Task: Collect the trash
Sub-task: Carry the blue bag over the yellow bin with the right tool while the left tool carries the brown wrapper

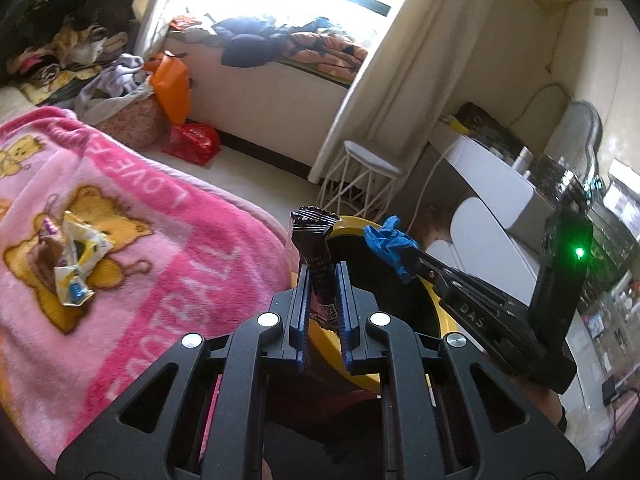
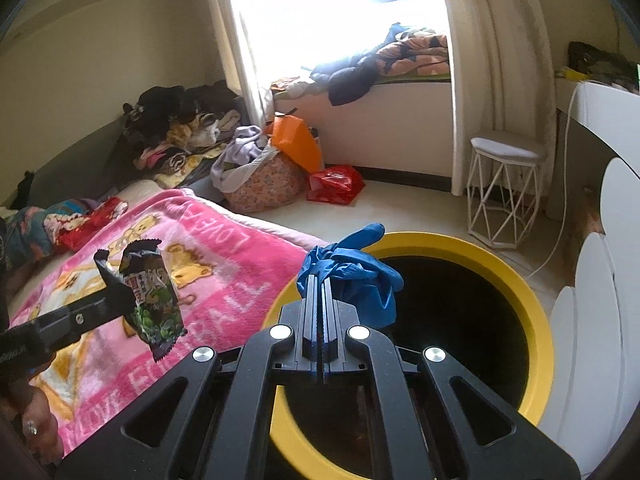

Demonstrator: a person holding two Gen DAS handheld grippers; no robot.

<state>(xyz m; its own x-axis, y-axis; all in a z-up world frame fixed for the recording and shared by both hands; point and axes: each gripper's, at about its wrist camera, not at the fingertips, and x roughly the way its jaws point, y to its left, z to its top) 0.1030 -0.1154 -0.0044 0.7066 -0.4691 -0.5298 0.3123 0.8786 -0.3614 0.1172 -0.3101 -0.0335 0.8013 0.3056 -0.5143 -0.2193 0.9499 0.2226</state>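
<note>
Both grippers carry trash at the yellow-rimmed bin.

The left gripper (image 1: 322, 276) has its jaws clamped on a dark snack wrapper (image 1: 316, 248); the right gripper (image 2: 322, 292) pinches a blue glove (image 2: 352, 276) at the bin (image 2: 536, 304) rim's 10 o'clock. Released early, the wrapper could land on the pink blanket (image 1: 168, 216), where crumpled wrappers (image 1: 76, 260) wait at 9 o'clock.

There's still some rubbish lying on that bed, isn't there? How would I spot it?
Find the pink teddy-bear blanket covering the bed. On the bear printed toward its left side lies a small heap of crumpled wrappers, white and yellow with a touch of blue. It is the only loose litter on the blanket; the other pieces are in the grippers.
</note>
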